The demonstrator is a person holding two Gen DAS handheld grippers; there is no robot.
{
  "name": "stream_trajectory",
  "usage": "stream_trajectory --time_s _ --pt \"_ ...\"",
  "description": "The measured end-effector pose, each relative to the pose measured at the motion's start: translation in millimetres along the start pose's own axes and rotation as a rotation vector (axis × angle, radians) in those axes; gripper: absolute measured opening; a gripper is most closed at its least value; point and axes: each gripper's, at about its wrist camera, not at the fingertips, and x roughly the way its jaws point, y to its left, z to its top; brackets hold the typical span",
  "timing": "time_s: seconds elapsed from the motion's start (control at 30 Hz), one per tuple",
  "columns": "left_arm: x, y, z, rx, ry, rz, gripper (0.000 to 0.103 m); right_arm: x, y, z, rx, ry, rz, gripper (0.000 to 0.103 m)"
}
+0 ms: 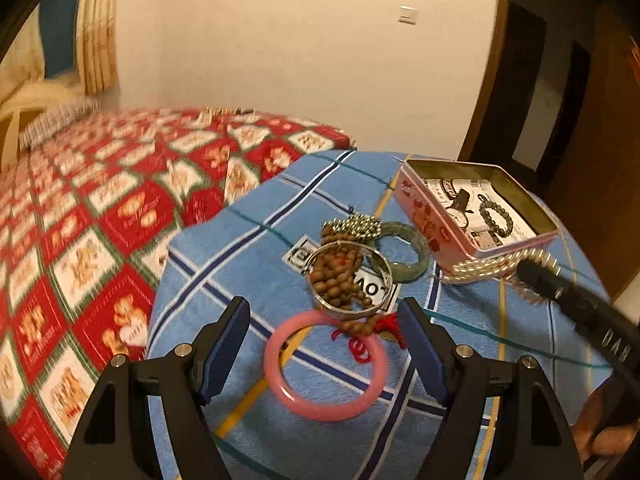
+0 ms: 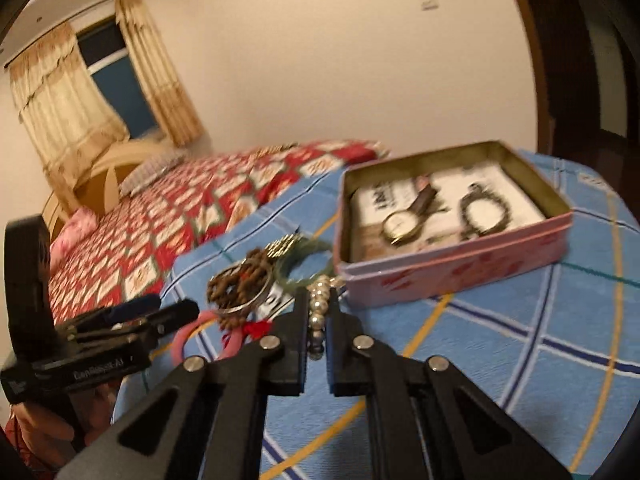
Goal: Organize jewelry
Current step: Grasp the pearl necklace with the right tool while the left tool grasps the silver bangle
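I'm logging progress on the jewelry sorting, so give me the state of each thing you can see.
Pink tin: open, lid off.
Watch: inside tin.
Dark bead bracelet: inside tin.
Pearl strand: gripped by right gripper.
Pink bangle: flat on cloth, between open left gripper fingers.
Green bangle: on cloth.

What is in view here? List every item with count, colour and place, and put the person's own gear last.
Tin box: one, pink, open, right side of the blue cloth.
Watch: one, pale dial with dark strap, inside the tin.
Dark bead bracelet: one, inside the tin beside the watch.
Pearl strand: one, white, clamped in the right gripper, in front of the tin.
Pink bangle: one, on the cloth between the left gripper's fingers.
Silver bangle: one, lying over the brown beads.
Brown bead string: one, with red tassel, mid-cloth.
Green bangle: one, behind the pile.
Checked cloth: one, blue.
Quilt: one, red and white, on the bed.
Left gripper: open.
Right gripper: shut on the pearl strand.
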Motion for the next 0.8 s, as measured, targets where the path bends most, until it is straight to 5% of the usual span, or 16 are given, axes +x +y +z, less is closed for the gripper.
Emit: stream_trajectory --time_s 0.2,0.4,0.5,0.6,0.63,0.8 --pt "16 0 13 -0.020 0.016 -0.038 0.076 -2 -11 4 0.041 -0.031 -0.022 0.010" --pt "52 18 26 -0.114 0.083 0.002 0.076 -2 -8 2 0.021 -0.028 -0.014 0.009" --pt "63 31 25 -0.204 0.105 -0.040 0.072 0 -7 2 0.014 -0.022 -0.005 0.009" --pt "68 29 28 -0.194 0.111 -0.049 0.049 4 -7 1 0.013 -0.012 -0.004 0.009" --pt "70 27 29 -0.186 0.118 -0.065 0.031 5 -7 1 0.014 -0.008 -0.003 0.009" --pt "72 17 31 -0.149 0.118 -0.083 0.022 7 -7 1 0.011 -0.003 -0.008 0.009"
